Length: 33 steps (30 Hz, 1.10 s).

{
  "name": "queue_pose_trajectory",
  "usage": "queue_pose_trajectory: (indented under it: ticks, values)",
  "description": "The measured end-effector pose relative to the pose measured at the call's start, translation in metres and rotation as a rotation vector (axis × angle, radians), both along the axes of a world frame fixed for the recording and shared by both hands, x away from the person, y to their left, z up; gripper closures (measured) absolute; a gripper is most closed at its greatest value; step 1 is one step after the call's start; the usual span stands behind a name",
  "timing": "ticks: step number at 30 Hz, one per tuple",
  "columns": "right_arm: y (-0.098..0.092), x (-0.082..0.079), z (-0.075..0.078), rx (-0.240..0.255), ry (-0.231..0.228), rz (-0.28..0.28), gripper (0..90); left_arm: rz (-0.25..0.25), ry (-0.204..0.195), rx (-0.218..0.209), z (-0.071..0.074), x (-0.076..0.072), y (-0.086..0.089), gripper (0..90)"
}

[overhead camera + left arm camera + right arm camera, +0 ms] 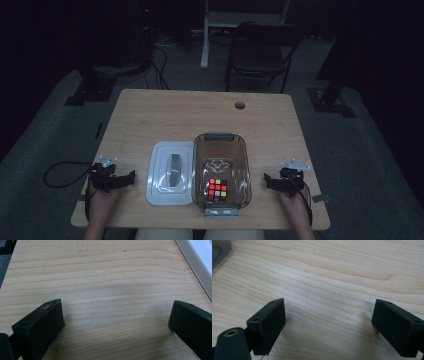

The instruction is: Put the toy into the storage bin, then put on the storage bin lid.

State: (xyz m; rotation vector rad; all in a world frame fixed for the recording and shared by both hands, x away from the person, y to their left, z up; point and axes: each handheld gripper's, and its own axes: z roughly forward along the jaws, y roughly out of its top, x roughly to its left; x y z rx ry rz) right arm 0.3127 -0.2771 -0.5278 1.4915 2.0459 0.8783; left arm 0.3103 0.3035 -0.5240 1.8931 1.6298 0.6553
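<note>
A clear brownish storage box (221, 150) stands near the table's front middle, with a multicoloured puzzle cube (217, 189) inside its near end. Its white lid (170, 173) lies flat on the table just left of it. My left gripper (131, 176) rests on the wood at the front left, jaws wide apart with bare wood between them (116, 320); the lid's white edge (197, 262) crosses the left gripper view's top right corner. My right gripper (267, 181) rests at the front right, open and empty (328, 322), with the box's corner (220, 250) at the upper left of its view.
The wooden table (200, 112) has a round cable hole (240, 105) at the back. A dark folding chair (260, 50) and stand bases sit on the floor beyond the table. A cable (60, 172) trails off the left edge.
</note>
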Motion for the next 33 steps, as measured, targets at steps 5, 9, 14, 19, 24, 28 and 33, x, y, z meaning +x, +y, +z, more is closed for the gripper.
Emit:
queue_pose_trajectory:
  ticks: [5,9,14,19,24,28,33]
  values:
    - [0.000,0.000,0.000,0.000,0.000,0.000,11.7,-0.012,0.001,0.003,0.000,-0.002,0.000,0.6]
    - [0.000,0.000,0.000,0.000,0.000,0.000,11.7,-0.015,0.013,0.004,0.001,-0.003,-0.001,0.7]
    - [0.000,0.000,0.000,0.000,0.000,0.000,11.7,-0.034,0.046,-0.015,0.006,-0.006,-0.006,0.7]
    - [0.000,0.000,0.000,0.000,0.000,0.000,11.7,-0.068,0.047,-0.036,0.015,-0.009,-0.015,0.7]
    - [0.000,0.000,0.000,0.000,0.000,0.000,11.7,-0.141,0.032,-0.054,0.031,-0.015,-0.030,0.7]
    - [0.000,0.000,0.000,0.000,0.000,0.000,11.7,-0.190,0.004,-0.053,0.044,-0.019,-0.045,0.7]
    - [0.000,0.000,0.000,0.000,0.000,0.000,11.7,-0.248,-0.034,-0.087,0.055,-0.025,-0.064,0.7]
